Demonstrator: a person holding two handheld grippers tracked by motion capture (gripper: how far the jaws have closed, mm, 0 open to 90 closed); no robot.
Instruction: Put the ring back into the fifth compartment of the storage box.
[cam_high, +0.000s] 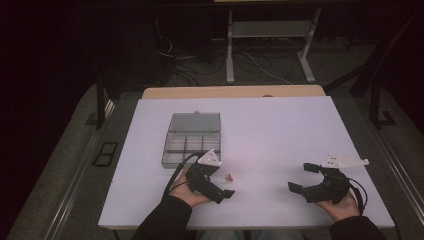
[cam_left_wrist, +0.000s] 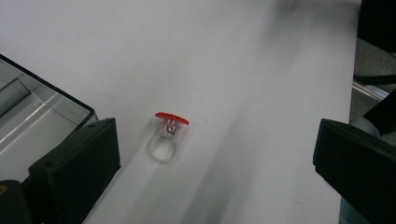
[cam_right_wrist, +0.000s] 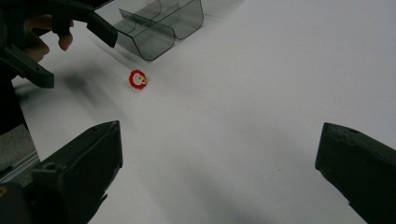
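A: High view: white table (cam_high: 280, 130) filling the middle of the frame, clear compartment box (cam_high: 192, 140) sitting left of centre with its lid standing open toward the top.
B: And lying just below the box's lower right corner, a tiny toy ring (cam_high: 230, 177), on the bare tabletop, touching nothing.
A: Left gripper (cam_high: 223, 185) resting low in the frame, held in the left hand (cam_high: 187, 192), jaws spread wide, clamping nothing. Ring sitting just beside its upper jaw.
B: Right gripper (cam_high: 301, 177) at lower right, held in the right hand (cam_high: 342, 205), jaws also gaping apart and empty, well apart from the ring.
A: Left gripper view: ring (cam_left_wrist: 167, 135) lying left of centre between the two black jaws, nearer the left one, clear band toward the bottom of the frame, red scalloped top toward the upper edge. Touching neither jaw.
B: Corner of the box (cam_left_wrist: 42, 112) showing at the left edge, just above the left jaw.
A: Right gripper view: ring (cam_right_wrist: 137, 78) sitting in the upper left, red face with a pale centre turned toward the camera.
B: Box (cam_right_wrist: 161, 25) just above it at the top edge, dividers showing through the smoky wall. Left gripper (cam_right_wrist: 70, 51) hovering at upper left, jaws apart, fingertips (cam_right_wrist: 65, 41) curling behind it.
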